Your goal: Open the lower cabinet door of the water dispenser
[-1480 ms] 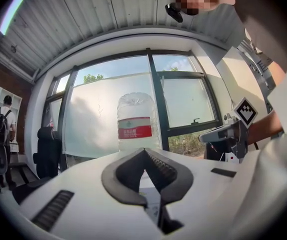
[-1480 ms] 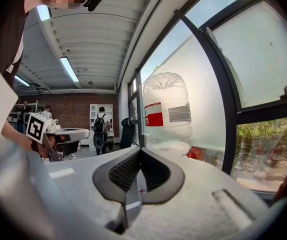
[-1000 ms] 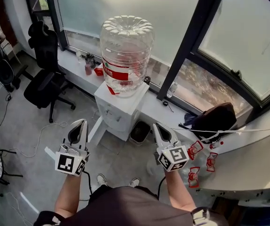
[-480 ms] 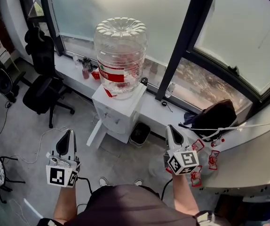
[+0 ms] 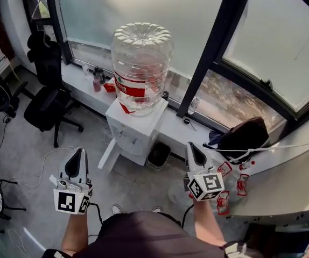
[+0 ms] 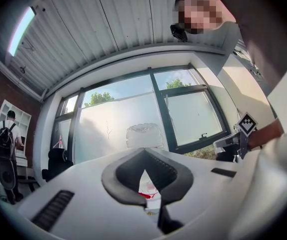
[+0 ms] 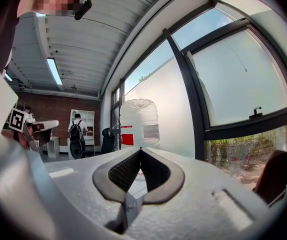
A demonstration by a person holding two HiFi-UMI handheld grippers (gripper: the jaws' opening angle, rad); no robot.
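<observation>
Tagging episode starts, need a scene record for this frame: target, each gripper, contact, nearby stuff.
target: white water dispenser, large clear bottle on top
left gripper: shut, nothing between its jaws, short of the dispenser
right gripper: shut, nothing between its jaws, also short of it
contact: none, both grippers held in the air in front of the person
nearby: black office chair to the left, dark bin beside the dispenser's base

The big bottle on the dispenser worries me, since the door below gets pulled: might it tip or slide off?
The bottle looks see-through and nearly empty, so probably light and easily rocked. It stands upside down on the dispenser top, so a hard tug might wobble it, though its seat likely stops sliding.
</observation>
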